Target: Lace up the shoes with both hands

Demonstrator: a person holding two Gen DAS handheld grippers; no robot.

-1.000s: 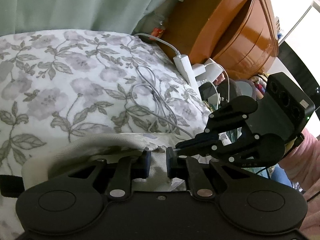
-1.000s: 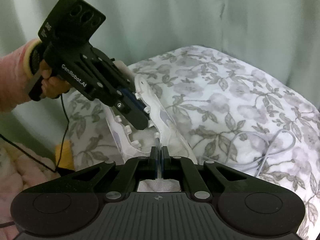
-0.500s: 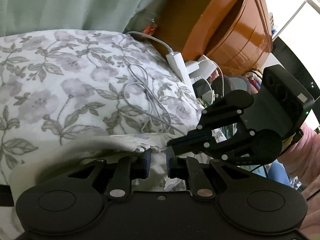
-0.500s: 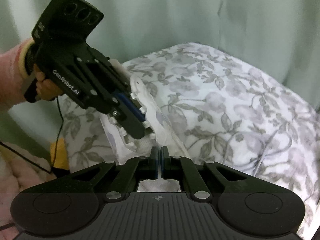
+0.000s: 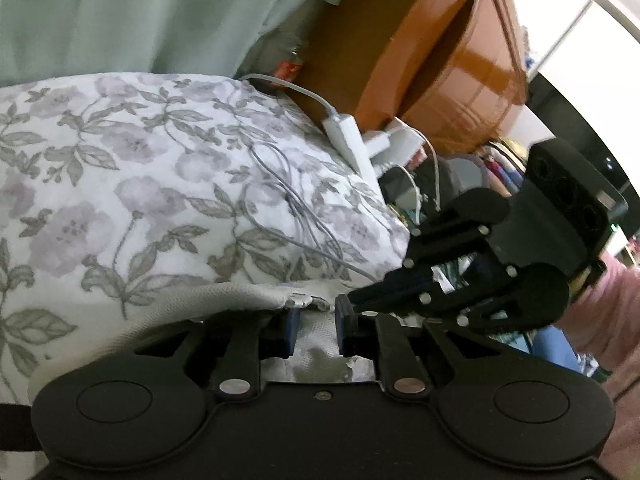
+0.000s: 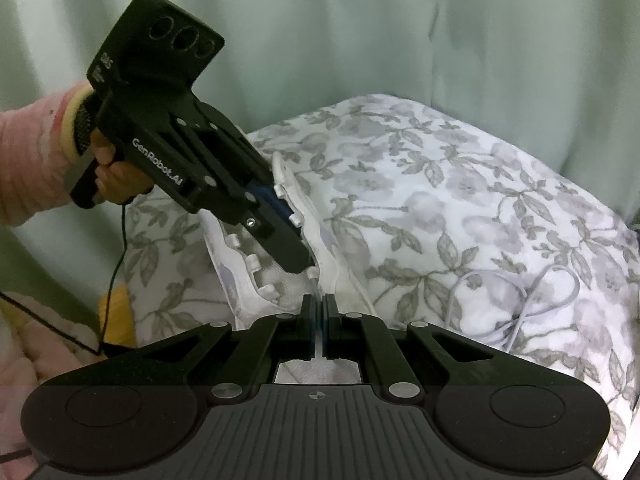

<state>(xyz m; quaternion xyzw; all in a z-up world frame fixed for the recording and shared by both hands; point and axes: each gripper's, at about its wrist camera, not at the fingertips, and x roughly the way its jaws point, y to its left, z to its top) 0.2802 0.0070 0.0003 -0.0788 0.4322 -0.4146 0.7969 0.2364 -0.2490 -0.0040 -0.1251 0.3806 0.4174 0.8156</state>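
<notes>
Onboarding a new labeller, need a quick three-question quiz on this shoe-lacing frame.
1. True or false: the right gripper is open.
2. The shoe lies on: A) a wooden cabinet, B) floral bedding, C) bare floor.
3. What lies loose on the bedding besides the shoe?

Key
1. False: it is shut on the white lace.
2. B.
3. A white cable.
</notes>
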